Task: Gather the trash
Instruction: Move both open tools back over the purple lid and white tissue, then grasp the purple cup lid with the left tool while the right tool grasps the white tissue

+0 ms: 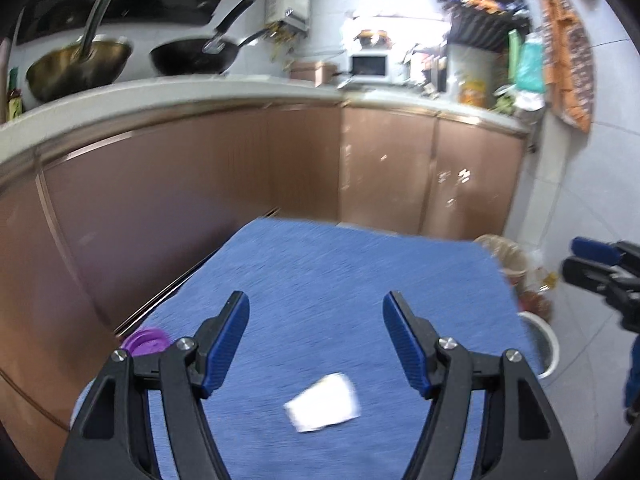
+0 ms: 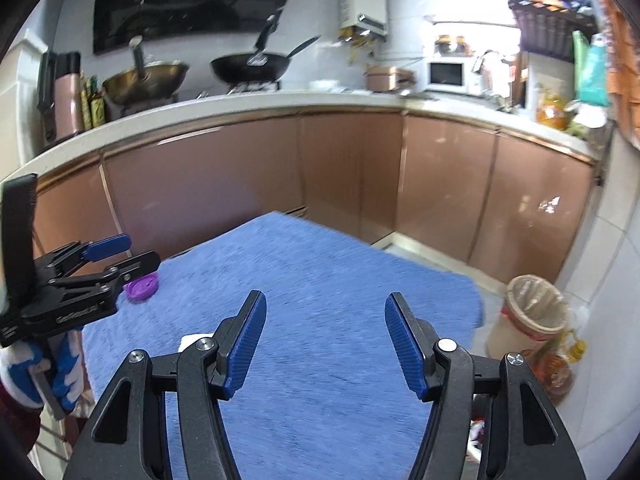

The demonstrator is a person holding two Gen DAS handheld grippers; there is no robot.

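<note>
While both grippers' jaws gaped empty, the left gripper (image 1: pixel 316 344) risked merely sliding the flat paper scrap (image 1: pixel 323 402) across the blue cloth (image 1: pixel 340 272).

A white paper scrap (image 1: pixel 322 402) lies flat on the blue tabletop (image 1: pixel 340 272). A purple lid (image 2: pixel 141 286) rests near its left edge. A lined bin (image 2: pixel 528 316) stands on the floor to the right.

Black grippers (image 1: pixel 316 340), ribbed blue pads (image 2: pixel 246 346), silver screws, blue-white glove (image 2: pixel 60 368).

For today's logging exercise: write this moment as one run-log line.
left gripper open, empty | right gripper open, empty | white paper on blue cloth | bin beside
</note>
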